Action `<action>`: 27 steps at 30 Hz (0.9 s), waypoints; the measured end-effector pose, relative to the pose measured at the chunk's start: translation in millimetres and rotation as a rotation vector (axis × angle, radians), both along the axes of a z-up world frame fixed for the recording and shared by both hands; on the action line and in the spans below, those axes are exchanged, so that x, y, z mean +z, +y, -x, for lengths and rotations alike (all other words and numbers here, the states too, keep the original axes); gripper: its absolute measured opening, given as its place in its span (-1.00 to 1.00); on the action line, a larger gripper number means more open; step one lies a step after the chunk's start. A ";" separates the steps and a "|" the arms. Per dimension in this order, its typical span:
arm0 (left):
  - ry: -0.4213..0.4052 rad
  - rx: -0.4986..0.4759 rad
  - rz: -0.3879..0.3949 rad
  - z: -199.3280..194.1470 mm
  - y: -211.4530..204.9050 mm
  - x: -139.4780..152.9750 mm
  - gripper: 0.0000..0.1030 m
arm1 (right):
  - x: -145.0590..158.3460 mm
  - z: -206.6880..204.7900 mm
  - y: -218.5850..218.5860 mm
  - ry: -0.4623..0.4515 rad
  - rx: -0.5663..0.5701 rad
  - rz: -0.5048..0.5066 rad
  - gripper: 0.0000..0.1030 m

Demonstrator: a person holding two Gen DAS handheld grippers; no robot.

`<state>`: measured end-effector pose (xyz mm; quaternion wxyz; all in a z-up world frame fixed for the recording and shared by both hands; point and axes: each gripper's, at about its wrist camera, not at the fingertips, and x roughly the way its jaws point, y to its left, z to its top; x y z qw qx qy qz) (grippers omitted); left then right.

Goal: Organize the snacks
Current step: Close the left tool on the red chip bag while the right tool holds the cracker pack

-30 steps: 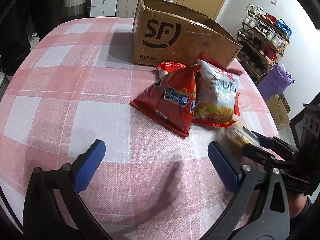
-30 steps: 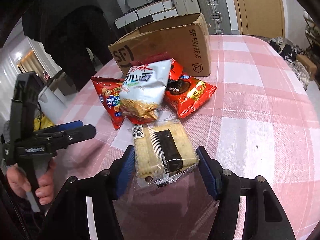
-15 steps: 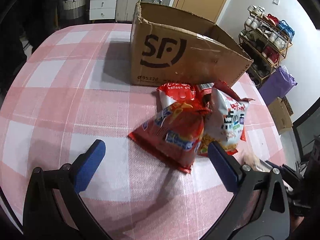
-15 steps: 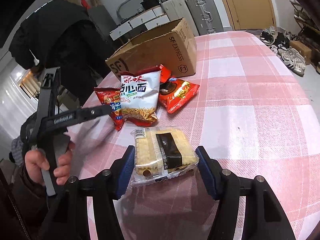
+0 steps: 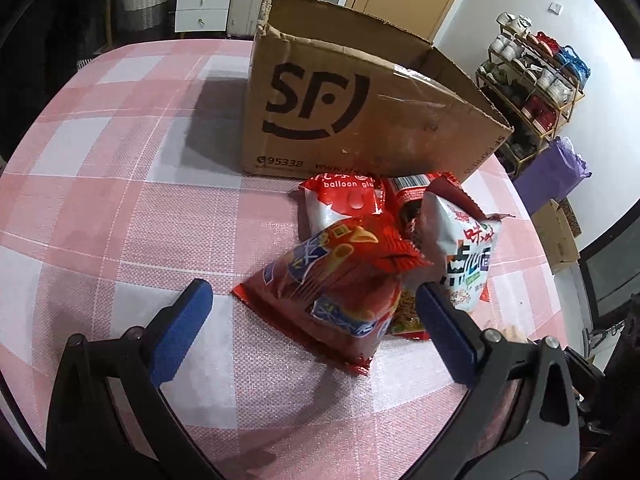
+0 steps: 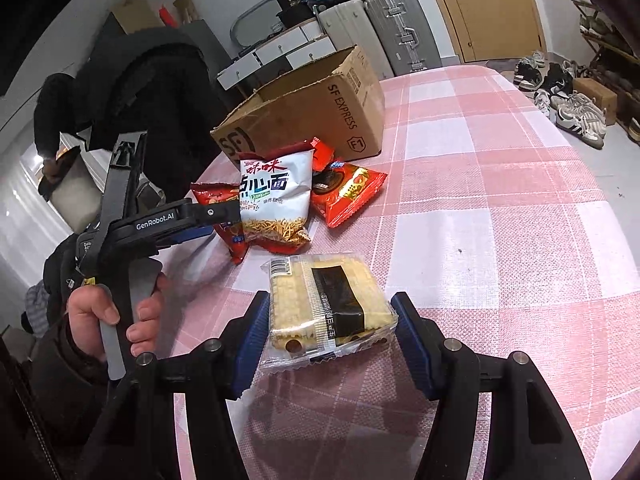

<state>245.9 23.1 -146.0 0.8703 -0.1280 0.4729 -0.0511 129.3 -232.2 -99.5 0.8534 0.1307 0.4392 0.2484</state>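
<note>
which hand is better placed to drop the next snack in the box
Right, probably. The right gripper is already shut on the clear cracker pack, lifted off the table. The left gripper is open and empty, near the red chip bag. The cardboard box stands open behind the pile.

We see a clear-wrapped cracker pack (image 6: 328, 312) lifted off the worktop; three snack bags (image 6: 276, 200) piled beside an open cardboard box (image 6: 316, 108).

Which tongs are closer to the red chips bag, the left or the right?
Left. The left tongs are open with the red chips bag right between the tips. The right tongs are farther back, shut on the cracker pack.
</note>
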 end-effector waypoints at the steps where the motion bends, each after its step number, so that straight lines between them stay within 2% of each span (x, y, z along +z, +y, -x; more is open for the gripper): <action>1: 0.001 0.001 -0.001 -1.0 -0.2 -0.6 0.93 | 0.1 0.2 -0.2 -0.001 -0.002 0.002 0.19; 5: 0.010 0.003 0.005 -1.3 2.3 -3.1 0.77 | 1.2 0.3 -2.5 0.005 -0.006 -0.012 0.19; 6: 0.020 0.000 0.008 -0.2 4.1 -4.7 0.58 | 1.5 0.1 -3.1 0.008 -0.009 -0.018 0.19; 8: 0.019 -0.011 0.011 -1.1 3.2 -4.6 0.44 | 2.5 0.0 -4.5 0.010 -0.017 -0.025 0.19; 11: 0.003 -0.060 0.034 3.3 -0.3 -4.1 -0.08 | 5.5 0.9 -4.4 0.004 -0.017 -0.030 0.19; 13: -0.015 -0.117 -0.008 6.3 -7.4 -4.0 -0.20 | 7.1 1.5 -2.8 -0.002 -0.015 -0.027 0.19; 14: -0.022 -0.130 -0.007 8.1 -7.5 -4.2 -0.24 | 7.6 1.5 -2.1 -0.003 -0.014 -0.026 0.19; 15: -0.019 -0.132 0.006 9.1 -6.8 -4.0 -0.37 | 8.3 1.6 -1.4 -0.004 -0.013 -0.028 0.19; 21: -0.017 -0.133 0.024 14.5 -3.2 -0.2 -0.52 | 10.3 0.9 1.9 -0.011 -0.010 -0.043 0.19; 27: -0.019 -0.134 0.041 19.5 -2.8 1.4 -0.54 | 15.3 3.1 0.8 -0.027 -0.014 -0.050 0.19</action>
